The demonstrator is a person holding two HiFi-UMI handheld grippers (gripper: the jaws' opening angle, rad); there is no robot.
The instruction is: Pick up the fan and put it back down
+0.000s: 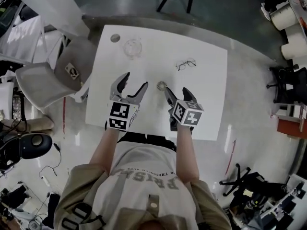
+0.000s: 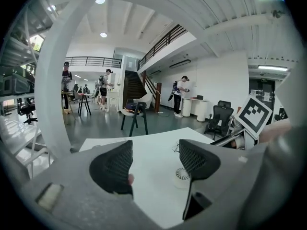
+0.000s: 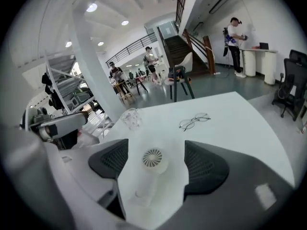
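In the head view, the left gripper [image 1: 135, 81] and right gripper [image 1: 176, 91] hung over the white table [image 1: 206, 75], with the fan [image 1: 162, 85] lying between them. The left gripper view showed jaws apart and empty. The right gripper view showed jaws spread wide, the fan between them untouched, glasses [image 3: 194, 121] beyond and a staircase [image 3: 180, 44] behind.

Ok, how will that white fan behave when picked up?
The fan looks like hard plastic, so probably stiff and light. Lying flat with a round head, it might roll if nudged. Its smooth slim handle could slip in the right claw.
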